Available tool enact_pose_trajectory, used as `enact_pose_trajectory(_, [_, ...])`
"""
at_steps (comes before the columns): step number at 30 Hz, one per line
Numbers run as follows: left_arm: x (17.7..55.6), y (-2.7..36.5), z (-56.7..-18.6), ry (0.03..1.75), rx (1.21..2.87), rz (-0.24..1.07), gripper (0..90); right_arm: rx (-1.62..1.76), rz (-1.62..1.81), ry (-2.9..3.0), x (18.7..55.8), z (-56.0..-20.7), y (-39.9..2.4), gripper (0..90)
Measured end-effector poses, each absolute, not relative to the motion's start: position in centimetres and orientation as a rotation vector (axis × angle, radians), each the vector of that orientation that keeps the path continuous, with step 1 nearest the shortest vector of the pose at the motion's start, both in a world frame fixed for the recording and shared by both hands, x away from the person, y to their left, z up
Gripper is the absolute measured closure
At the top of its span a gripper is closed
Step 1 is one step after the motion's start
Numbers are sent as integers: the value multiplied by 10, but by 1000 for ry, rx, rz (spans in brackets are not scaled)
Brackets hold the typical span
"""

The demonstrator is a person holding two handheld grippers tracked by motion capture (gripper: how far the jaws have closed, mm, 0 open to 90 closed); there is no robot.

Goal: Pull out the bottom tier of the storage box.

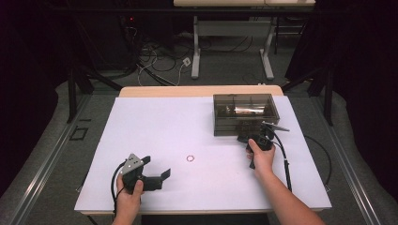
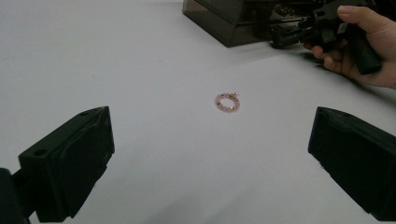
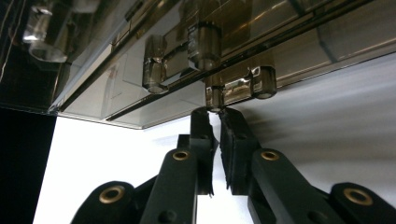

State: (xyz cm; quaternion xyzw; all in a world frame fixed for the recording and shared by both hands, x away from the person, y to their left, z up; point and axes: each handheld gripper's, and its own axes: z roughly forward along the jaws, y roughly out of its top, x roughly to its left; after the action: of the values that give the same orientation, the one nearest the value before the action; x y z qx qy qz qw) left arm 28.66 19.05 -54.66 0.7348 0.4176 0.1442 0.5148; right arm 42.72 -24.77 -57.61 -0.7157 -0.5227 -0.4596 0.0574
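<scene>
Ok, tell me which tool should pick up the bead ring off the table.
Left, I'd say. The left tool is open, and the bead ring lies straight ahead between its jaws. The right tool is pinched on the handle of the dark clear box, so it looks occupied.

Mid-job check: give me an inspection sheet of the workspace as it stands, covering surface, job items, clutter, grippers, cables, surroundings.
Surface: white table, flat and bare apart from the items below.
Job's things: smoky clear box at the far right, lid down; small pink bead ring lying alone mid-table, touching nothing.
Clutter: nothing seen.
Grippers: left gripper near the front left, open, aimed toward the ring; right gripper at the box's front, jaws nearly closed on a small latch tab.
Cables: one black cable trails from each gripper; the right cable runs back along the forearm.
Surroundings: dark curtains at the sides, another table's legs and loose floor wires beyond.
</scene>
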Motion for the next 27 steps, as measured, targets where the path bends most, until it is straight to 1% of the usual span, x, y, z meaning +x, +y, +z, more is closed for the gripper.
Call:
enact_pose_trajectory(1, [287,190,-547,1005,1764,345,4,-2151,-1313,-1611,426,-573,-250,893])
enact_pose_trajectory(2, [287,190,-547,1005,1764,345,4,-2166,-1357,-1573,426,-575,-248,887])
enact_pose_trajectory(3, [287,190,-547,1003,1764,346,4,-2181,-1343,-1584,426,-574,-247,848])
enact_pose_trajectory(4, [287,190,-547,1003,1764,346,4,-2172,-1365,-1584,426,-575,-248,828])
enact_pose_trajectory(8, [287,190,-547,1005,1764,345,4,-2192,-1422,-1542,427,-577,-249,805])
enact_pose_trajectory(9, [287,190,-547,1006,1764,344,4,-2189,-1362,-1558,426,-575,-251,805])
enact_pose_trajectory(27, [287,191,-547,1003,1769,351,4,-2176,-1425,-1524,426,-576,-249,834])
